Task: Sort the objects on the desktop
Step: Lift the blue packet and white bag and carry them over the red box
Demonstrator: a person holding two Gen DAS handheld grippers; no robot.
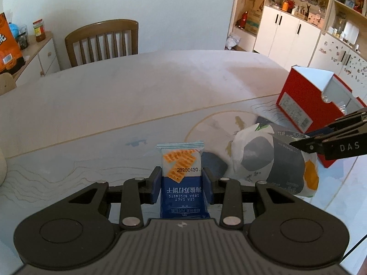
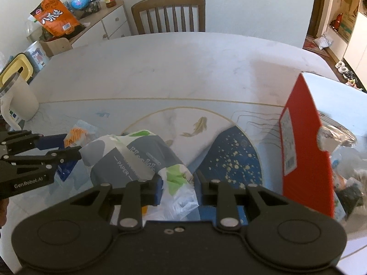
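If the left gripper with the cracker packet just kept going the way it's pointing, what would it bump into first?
Probably the bare patterned mat on the table. The left gripper, shut on the soda biscuit packet, tilts downward, and nothing else shows directly ahead; the tissue pack lies off to its right. Depth is uncertain.

The soda biscuit packet point(image 1: 182, 178) is a small blue and white sachet printed with orange crackers and a date stamp. It stands upright, its crimped top edge uppermost, its print upside down in the left wrist view, clamped at mid-height between two blue pads.

The tissue paper pack point(image 2: 140, 158) is a soft plastic-wrapped bundle in grey, white and green with a yellow patch. It hangs tilted and crumpled, pinched by its loose wrapper end.

The red box point(image 1: 307, 105) stands open-topped on the table at the right, white inside, with a label on its side and items within.
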